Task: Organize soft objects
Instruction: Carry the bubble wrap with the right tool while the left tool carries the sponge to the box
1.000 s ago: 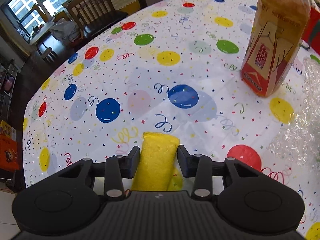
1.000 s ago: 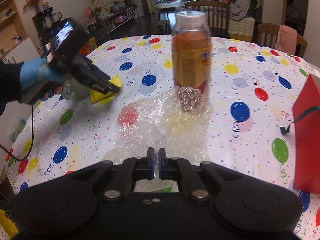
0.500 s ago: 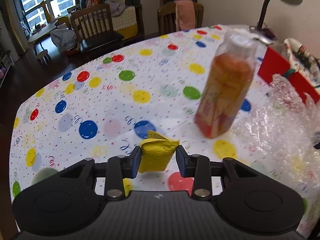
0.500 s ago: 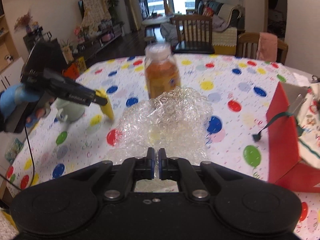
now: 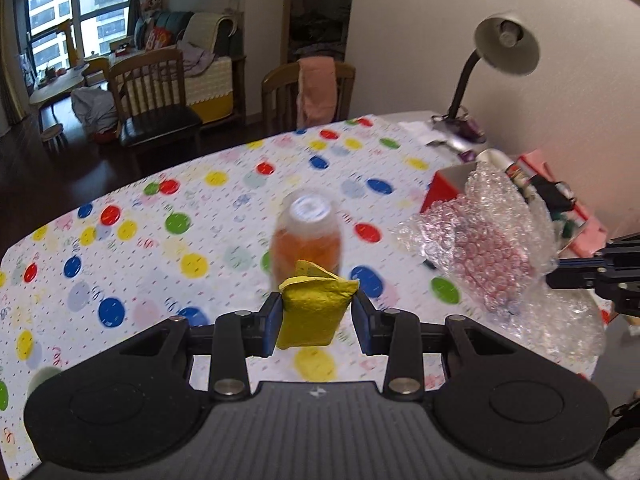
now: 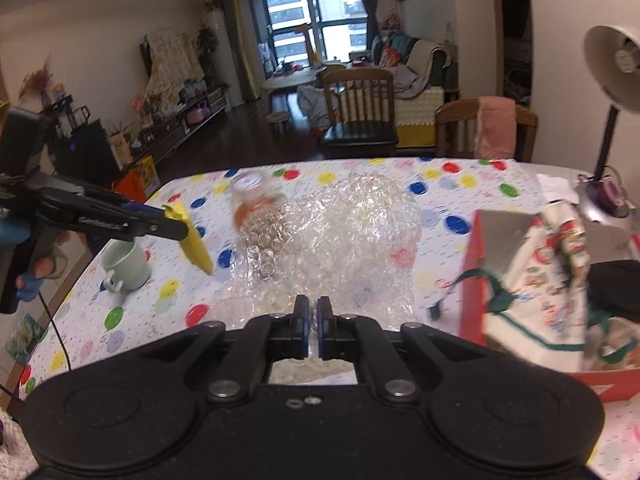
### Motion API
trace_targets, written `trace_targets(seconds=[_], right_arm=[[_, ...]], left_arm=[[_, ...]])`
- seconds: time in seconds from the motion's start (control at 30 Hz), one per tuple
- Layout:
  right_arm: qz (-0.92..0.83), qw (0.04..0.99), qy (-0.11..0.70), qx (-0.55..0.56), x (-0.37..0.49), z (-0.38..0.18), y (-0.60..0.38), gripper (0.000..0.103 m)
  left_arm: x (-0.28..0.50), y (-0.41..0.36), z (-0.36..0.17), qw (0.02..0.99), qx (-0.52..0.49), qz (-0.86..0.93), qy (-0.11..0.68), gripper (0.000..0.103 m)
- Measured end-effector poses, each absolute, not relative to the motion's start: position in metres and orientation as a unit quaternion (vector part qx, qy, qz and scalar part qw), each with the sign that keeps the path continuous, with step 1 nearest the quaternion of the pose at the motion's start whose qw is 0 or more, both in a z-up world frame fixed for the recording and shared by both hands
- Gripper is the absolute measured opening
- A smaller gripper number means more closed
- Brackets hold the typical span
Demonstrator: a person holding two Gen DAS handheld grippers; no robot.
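Left wrist: jaws clamped on yellow sponge [image 5: 310, 316], lifted off counter [image 5: 120, 240]. Right wrist: jaws pinching bubble wrap [image 6: 340, 240]. Neither yet inside red box [image 6: 476, 280].

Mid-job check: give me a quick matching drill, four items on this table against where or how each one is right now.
Items:
1. yellow sponge
2. bubble wrap
3. green mug
4. patterned cloth

States:
A. draped over the red box
B. standing on the tablecloth near its edge
C. pinched in the left claw, off the table
D. gripped by the right claw, lifted into a heap

Pairs: 1-C, 2-D, 3-B, 4-A
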State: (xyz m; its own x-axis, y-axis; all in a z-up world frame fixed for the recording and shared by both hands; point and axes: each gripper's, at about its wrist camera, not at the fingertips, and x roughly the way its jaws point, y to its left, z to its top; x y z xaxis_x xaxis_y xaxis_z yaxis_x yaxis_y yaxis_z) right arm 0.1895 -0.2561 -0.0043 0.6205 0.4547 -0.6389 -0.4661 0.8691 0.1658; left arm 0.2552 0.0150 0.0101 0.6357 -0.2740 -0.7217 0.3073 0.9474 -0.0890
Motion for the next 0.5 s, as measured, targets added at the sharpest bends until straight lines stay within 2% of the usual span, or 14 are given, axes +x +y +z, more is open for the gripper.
trace_targets(seconds=[0.5], right_arm=[[0.182,0.924,0.336,0.010,0.212,0.020,-0.377,0.003]], left_arm=[[0.275,-0.132,0.051,0.885,0.029,-0.262,0.385,0.036]])
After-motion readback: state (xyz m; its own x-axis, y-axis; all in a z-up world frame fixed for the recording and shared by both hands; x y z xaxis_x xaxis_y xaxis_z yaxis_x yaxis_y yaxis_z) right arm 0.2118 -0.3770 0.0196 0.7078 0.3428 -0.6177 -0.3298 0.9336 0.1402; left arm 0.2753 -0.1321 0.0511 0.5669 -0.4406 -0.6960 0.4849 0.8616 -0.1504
